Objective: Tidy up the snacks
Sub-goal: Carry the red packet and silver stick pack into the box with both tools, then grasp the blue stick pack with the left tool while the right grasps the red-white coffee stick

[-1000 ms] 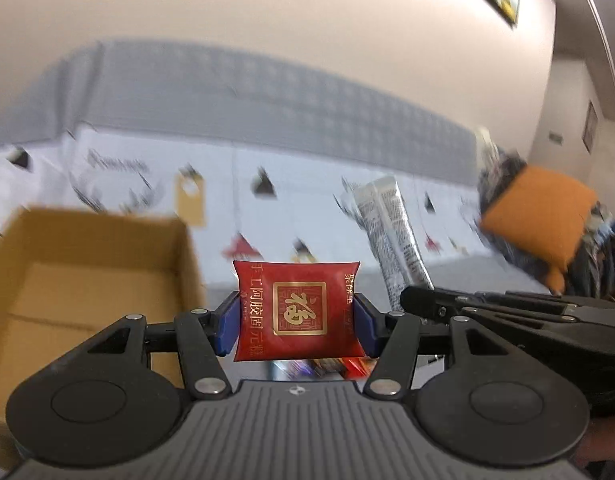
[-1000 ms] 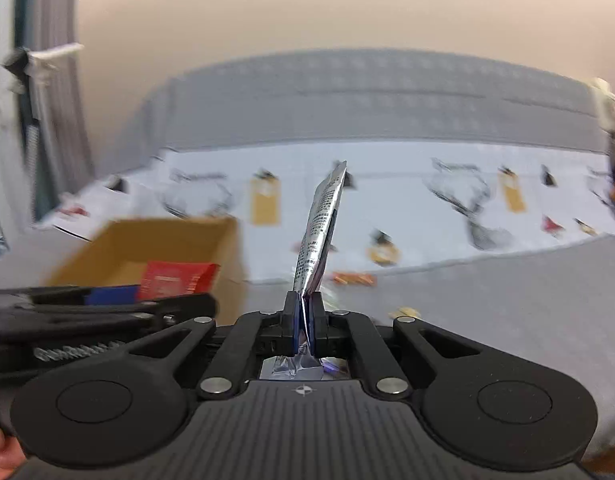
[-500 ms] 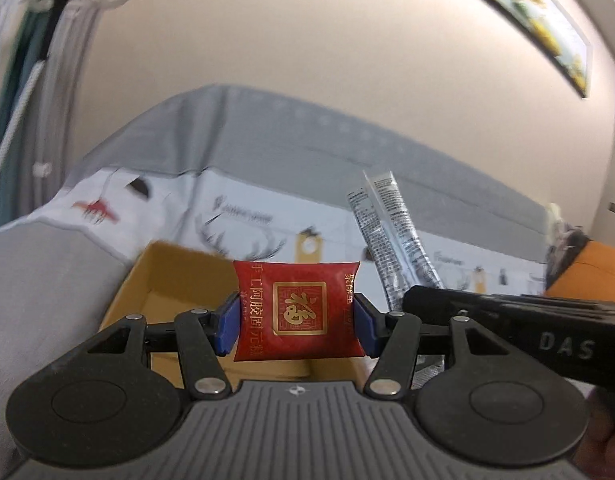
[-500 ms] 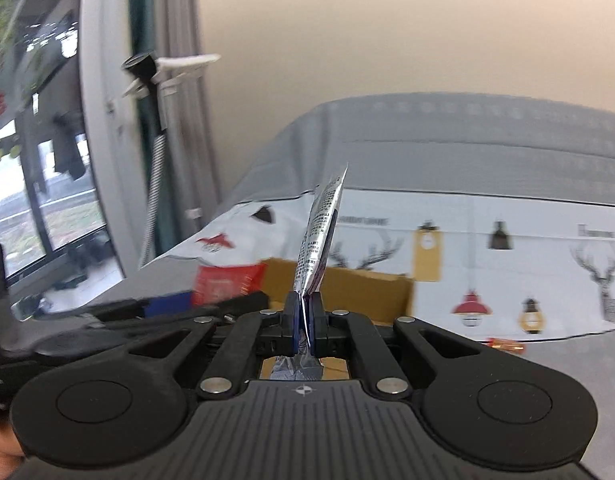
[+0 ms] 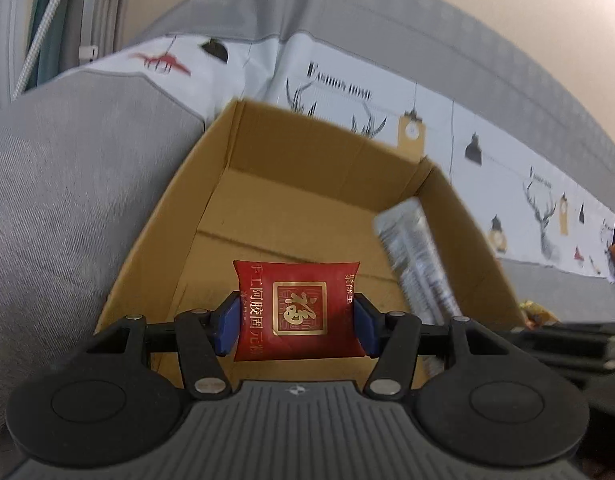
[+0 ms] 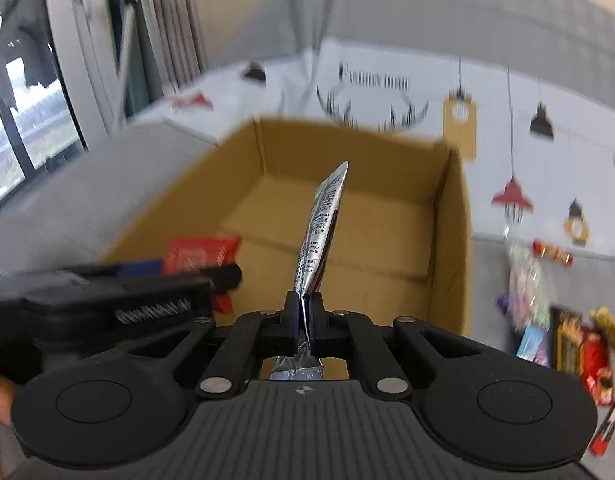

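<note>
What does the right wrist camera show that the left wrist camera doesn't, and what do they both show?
Only the right wrist view shows the window at far left and the pile of loose snacks on the grey cover beside the box. Only the left wrist view shows the red packet front-on, gold emblem facing the camera, pinched by the left gripper. Both show the open cardboard box, the red packet, and the silver foil packet clamped in the right gripper.

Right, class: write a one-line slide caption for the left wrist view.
Left gripper holds a red snack packet above an open cardboard box.
</note>
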A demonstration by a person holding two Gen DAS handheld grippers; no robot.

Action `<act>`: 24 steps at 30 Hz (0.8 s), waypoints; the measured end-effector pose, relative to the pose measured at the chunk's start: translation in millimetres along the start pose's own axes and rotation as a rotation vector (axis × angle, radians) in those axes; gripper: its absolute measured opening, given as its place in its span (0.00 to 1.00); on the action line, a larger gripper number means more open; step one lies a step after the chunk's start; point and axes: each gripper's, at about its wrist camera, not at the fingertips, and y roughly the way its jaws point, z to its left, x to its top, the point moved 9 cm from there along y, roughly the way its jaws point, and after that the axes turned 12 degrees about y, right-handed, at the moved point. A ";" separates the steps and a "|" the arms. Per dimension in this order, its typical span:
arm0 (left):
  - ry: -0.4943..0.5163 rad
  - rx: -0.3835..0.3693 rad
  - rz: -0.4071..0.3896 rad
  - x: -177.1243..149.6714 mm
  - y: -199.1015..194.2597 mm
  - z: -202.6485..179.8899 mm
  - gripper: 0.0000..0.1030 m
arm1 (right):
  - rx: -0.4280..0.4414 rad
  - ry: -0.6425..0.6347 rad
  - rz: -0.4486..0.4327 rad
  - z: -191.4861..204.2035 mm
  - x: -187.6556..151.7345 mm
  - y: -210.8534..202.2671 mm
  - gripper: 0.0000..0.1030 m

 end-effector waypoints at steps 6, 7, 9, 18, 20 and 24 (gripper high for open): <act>0.003 -0.009 0.010 -7.9 2.2 2.8 0.71 | 0.051 -0.019 0.084 4.8 -15.4 20.1 0.07; 0.003 -0.015 -0.001 -5.4 -0.7 0.0 0.77 | 0.068 -0.016 0.086 6.6 -15.5 18.3 0.08; 0.019 -0.013 -0.025 -0.9 -12.4 -8.7 0.90 | 0.095 -0.019 0.072 8.8 -11.7 9.4 0.46; 0.137 0.016 -0.151 24.1 -58.9 -83.7 1.00 | 0.161 0.057 -0.088 -43.3 2.1 -69.7 0.85; 0.157 -0.008 -0.177 23.6 -67.1 -108.3 1.00 | 0.115 0.096 -0.132 -70.8 -0.7 -86.7 0.87; 0.225 -0.073 -0.191 16.7 -67.5 -168.2 1.00 | 0.075 0.163 -0.188 -127.0 -15.1 -115.7 0.87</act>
